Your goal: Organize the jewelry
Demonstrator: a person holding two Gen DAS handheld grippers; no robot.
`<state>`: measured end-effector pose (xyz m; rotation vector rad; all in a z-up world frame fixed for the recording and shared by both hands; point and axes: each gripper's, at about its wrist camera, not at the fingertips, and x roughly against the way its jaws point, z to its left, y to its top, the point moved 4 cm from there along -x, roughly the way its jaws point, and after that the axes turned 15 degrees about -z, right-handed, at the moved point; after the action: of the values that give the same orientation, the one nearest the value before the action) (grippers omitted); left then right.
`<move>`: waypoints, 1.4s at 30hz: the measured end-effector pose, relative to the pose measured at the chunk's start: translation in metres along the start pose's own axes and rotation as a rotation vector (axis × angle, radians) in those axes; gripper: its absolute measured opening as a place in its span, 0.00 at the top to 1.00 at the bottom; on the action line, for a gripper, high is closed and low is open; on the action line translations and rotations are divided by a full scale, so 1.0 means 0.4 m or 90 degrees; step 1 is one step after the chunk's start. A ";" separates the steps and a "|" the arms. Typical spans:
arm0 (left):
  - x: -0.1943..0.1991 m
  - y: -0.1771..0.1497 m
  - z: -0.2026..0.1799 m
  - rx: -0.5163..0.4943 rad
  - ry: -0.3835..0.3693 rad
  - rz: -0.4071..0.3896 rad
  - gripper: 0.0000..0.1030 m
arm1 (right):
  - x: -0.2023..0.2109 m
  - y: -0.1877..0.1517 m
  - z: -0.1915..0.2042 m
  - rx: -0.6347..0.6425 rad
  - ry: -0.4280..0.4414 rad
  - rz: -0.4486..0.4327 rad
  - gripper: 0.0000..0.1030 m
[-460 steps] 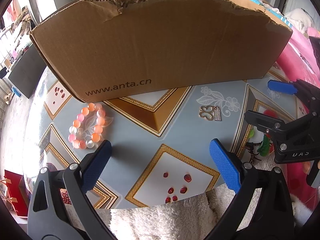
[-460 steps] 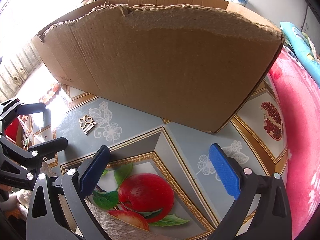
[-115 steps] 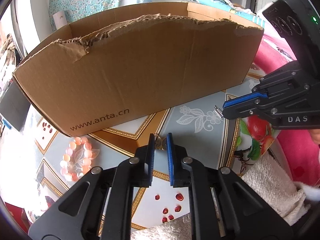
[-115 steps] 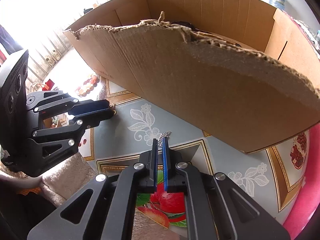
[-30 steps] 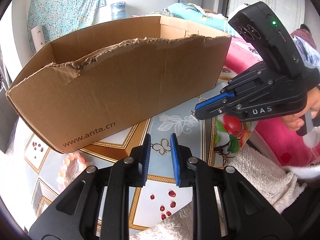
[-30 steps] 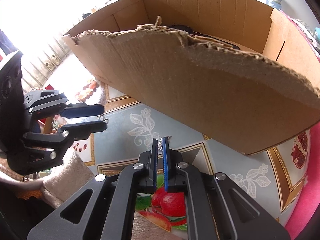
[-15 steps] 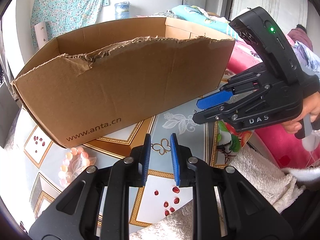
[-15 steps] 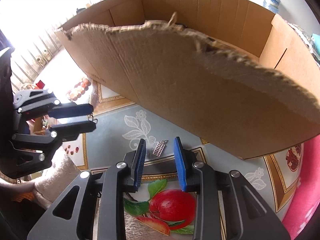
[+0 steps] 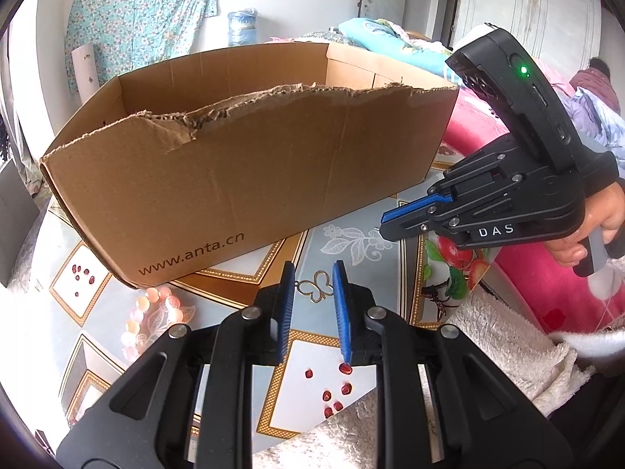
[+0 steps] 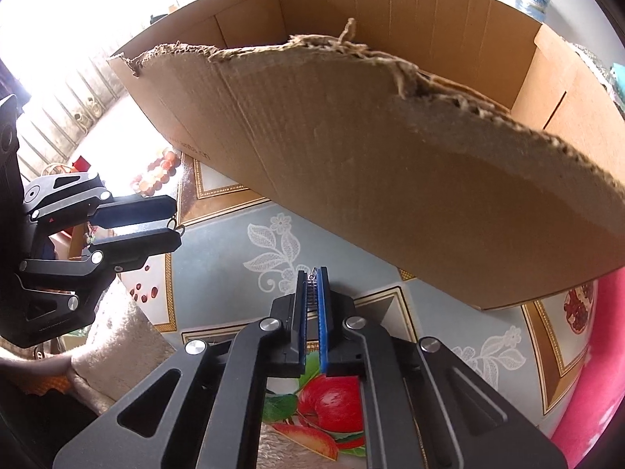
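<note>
Two handheld grippers, each pinching a small charm, before a cardboard box (image 9: 250,164).
Left gripper (image 9: 312,287) grips a butterfly charm (image 9: 314,290); right gripper (image 10: 311,287) is clamped on a silver charm (image 10: 311,288).

The left hand-held gripper (image 9: 310,287) tilts downward, jaws narrowly apart; the right hand-held gripper (image 10: 311,279) points steeply down, jaws pressed together.

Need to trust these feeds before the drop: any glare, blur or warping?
Right wrist: top-left blown out white, washing out the bead bracelet; box bowed by fisheye, its near edge soft. Left wrist: evenly lit, sharp on the butterfly charm; box edges curve too.
</note>
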<state>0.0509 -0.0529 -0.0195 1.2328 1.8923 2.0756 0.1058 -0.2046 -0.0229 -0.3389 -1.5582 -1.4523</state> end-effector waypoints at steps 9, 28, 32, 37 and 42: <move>0.021 0.008 -0.004 -0.002 0.009 -0.009 0.82 | 0.058 0.010 0.009 -0.001 0.009 -0.030 0.95; 0.118 0.273 -0.010 0.000 -0.040 -0.115 0.82 | 0.314 0.221 -0.069 -0.082 0.099 -0.230 0.95; 0.001 0.326 0.039 0.042 -0.030 -0.059 0.82 | 0.256 0.265 -0.158 -0.135 0.105 -0.191 0.95; -0.161 0.340 0.108 0.109 -0.017 0.039 0.82 | 0.156 0.292 -0.208 -0.131 0.067 -0.136 0.95; -0.237 0.316 0.151 0.155 -0.006 0.091 0.70 | 0.128 0.311 -0.220 -0.092 0.030 -0.146 0.84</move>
<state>0.2067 -0.0859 0.0375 1.4661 2.1634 1.9424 0.2096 -0.2701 0.0807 -0.2130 -1.4960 -1.7427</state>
